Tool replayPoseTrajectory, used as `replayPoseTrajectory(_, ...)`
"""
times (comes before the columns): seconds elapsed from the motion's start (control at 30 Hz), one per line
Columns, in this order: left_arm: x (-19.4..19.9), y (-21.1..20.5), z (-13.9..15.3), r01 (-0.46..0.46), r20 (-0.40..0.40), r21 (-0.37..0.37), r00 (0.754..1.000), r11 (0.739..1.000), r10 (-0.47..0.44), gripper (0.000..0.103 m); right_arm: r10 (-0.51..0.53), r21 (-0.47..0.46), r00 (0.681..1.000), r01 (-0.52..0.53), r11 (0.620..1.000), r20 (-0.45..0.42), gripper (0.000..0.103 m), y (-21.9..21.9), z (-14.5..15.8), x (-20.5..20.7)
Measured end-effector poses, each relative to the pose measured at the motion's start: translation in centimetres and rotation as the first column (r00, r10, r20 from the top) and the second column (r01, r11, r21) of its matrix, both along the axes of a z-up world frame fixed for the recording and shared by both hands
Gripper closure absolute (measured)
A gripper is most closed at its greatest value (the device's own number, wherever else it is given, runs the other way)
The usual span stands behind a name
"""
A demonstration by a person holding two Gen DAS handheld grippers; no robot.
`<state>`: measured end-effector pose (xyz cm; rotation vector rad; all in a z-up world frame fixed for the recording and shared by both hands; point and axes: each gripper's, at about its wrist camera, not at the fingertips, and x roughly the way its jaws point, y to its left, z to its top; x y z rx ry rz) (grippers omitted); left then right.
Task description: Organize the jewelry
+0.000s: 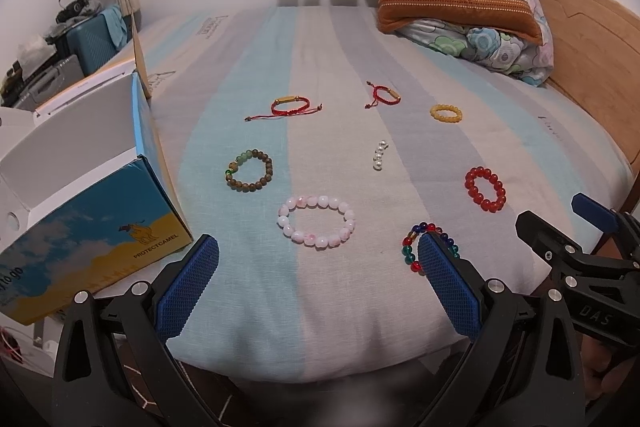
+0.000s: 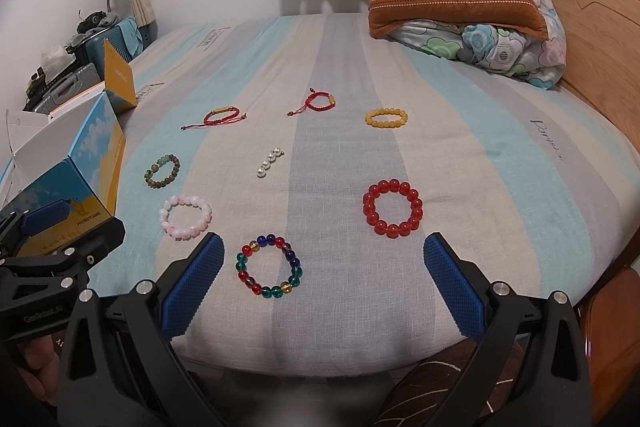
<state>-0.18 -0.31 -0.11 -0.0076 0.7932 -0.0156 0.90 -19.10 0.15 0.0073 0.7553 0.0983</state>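
I work over a wide bed with a striped blue, grey and cream sheet [image 2: 320, 75], and nothing has been gathered yet. At its left edge stands an open blue-and-yellow cardboard box [image 1: 92, 223], which I judge to be where the jewelry goes, though its inside is hidden from me.

Eight pieces lie spread flat and well apart on the sheet. Nearest are the pale pink bead bracelet [image 1: 317, 221], the multicoloured glass bead bracelet [image 2: 269, 266] and, further right, the red bead bracelet [image 2: 393, 208]. Beyond them sit the brown and green bead bracelet [image 1: 249, 171] on the left and a short string of white pearls [image 2: 270, 161] in the middle. Along the far row lie two red cord bracelets with gold tubes [image 1: 290, 105] and a yellow bead bracelet [image 2: 386, 117].

My left gripper [image 1: 318, 253] is spread wide and holds nothing; the pink bracelet lies just ahead, centred between its pads, and the box is close on its left. My right gripper [image 2: 324, 247] is equally wide and empty, with the multicoloured bracelet between its pads, just beside the left one. Each is a round loop with no long axis, so I can close from any side.
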Motion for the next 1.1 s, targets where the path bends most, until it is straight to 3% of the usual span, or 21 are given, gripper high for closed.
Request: replayPoseTrajectory(1.1, -0.03, 0.16, 0.25, -0.004, 0.005, -0.004, 1.000, 1.000, 0.004, 0.006, 0.005, 0.001, 1.000, -0.005, 1.000, 0.001, 0.007, 0.33, -0.03, 0.00)
